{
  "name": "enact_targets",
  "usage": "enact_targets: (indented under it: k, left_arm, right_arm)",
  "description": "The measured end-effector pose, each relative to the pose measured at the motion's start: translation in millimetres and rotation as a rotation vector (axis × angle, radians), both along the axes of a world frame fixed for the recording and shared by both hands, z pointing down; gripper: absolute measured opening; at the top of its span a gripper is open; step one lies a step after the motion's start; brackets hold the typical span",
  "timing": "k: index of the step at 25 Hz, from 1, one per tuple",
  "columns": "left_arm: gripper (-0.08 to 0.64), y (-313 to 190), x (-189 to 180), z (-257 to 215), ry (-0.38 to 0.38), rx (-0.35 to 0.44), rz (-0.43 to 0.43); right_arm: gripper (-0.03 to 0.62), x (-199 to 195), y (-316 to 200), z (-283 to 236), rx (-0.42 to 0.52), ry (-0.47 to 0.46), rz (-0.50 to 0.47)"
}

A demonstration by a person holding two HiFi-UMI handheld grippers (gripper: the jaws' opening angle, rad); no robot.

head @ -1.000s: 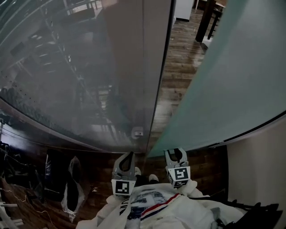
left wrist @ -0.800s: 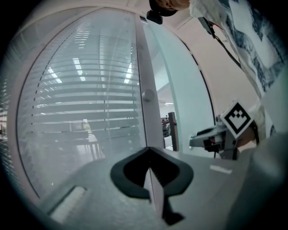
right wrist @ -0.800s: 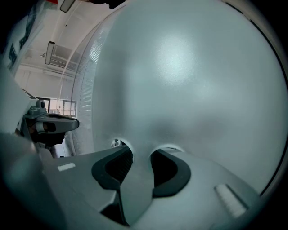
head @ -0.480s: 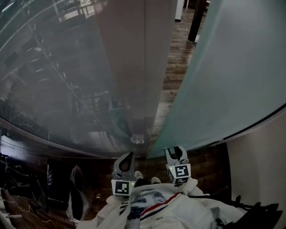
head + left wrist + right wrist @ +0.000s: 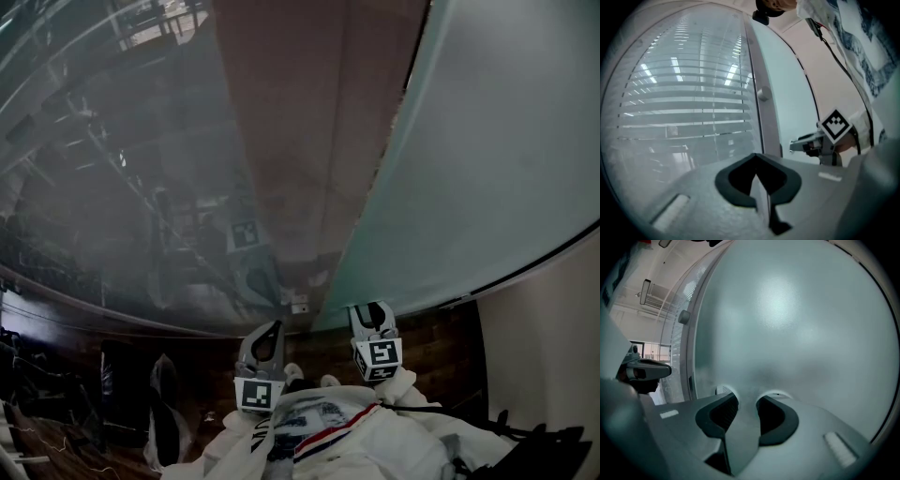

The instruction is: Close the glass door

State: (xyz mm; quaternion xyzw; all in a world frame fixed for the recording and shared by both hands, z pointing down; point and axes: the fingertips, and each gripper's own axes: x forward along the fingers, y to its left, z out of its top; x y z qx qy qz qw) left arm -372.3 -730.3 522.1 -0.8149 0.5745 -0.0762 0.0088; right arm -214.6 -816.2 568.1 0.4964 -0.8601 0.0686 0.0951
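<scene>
left claw [image 5: 270, 328] under clear glass panel [image 5: 112, 187] | right claw [image 5: 371, 311] near frosted glass door [image 5: 487, 169] edge

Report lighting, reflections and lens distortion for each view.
Head view: dim and underexposed; the clear glass panel carries murky reflections. Left gripper view: brighter, with black fisheye corners, and the white horizontal blinds bow into curves. Right gripper view: the frosted pale-green glass door fills the frame, with a soft glare patch high up and no sharp detail.
</scene>
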Motion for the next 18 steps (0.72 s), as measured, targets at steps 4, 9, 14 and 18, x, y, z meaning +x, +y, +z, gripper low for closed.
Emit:
enact_targets:
  k: [4,9,14,18]
  left_arm:
    - [-0.005,-1,-2,0,-0.001,-0.005,0.003]
    - [-0.005,0,-4,-1,0.005,-0.005,-0.001]
    - [-0.005,3,-6,-1,0.001,-0.008,-0.008]
    - [-0.005,4,-9,-2,0.007,-0.012,-0.015]
  right_arm:
    - [0.126,-2,-6,-2,0.003,0.001,0.005]
    - [0.126,-2,-11,-2,0.0,0.007,0.013]
    - [0.126,-2,-13,-4,0.006,0.007,0.016]
    - [0.126,-7,-10,-10,0.012,0.005,0.015]
